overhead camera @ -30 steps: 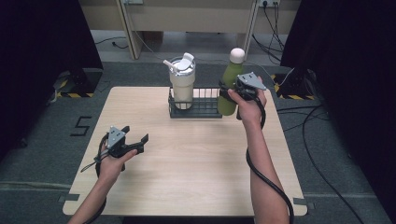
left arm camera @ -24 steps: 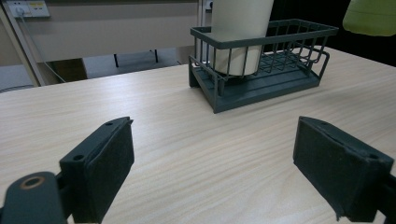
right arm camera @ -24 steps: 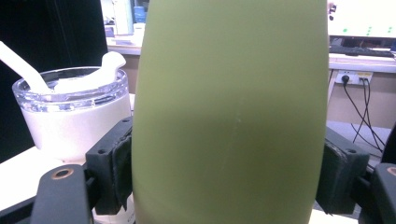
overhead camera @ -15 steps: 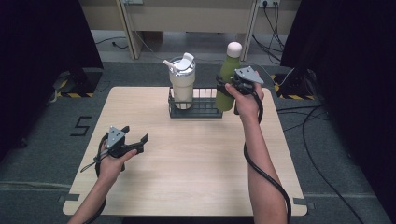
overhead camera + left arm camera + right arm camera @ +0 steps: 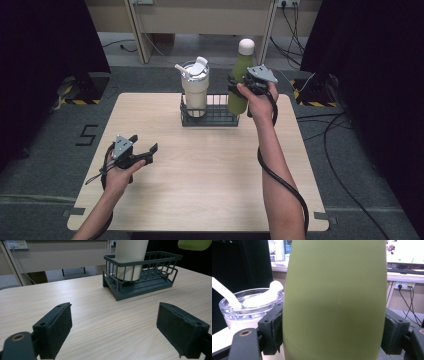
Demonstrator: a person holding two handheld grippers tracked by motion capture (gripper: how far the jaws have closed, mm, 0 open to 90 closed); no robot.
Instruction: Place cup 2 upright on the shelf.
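Note:
A green bottle (image 5: 239,82) with a white cap hangs upright over the right end of the dark wire basket (image 5: 210,118), its base (image 5: 193,243) above the basket's rim (image 5: 142,258). My right gripper (image 5: 235,89) is shut on the bottle's body (image 5: 334,302), one pad on each side. A cream tumbler (image 5: 195,89) with a clear lid and straw (image 5: 249,303) stands in the basket's left half. Low over the table's left front, my left gripper (image 5: 144,144) is open, with bare table between its jaws (image 5: 120,335).
The basket stands at the back middle of the wooden table (image 5: 210,175). Dark curtains flank the table, and cables lie on the floor to the right (image 5: 345,125).
My right gripper has risen with the green bottle, lifting its base out of the basket. The left gripper has stayed put.

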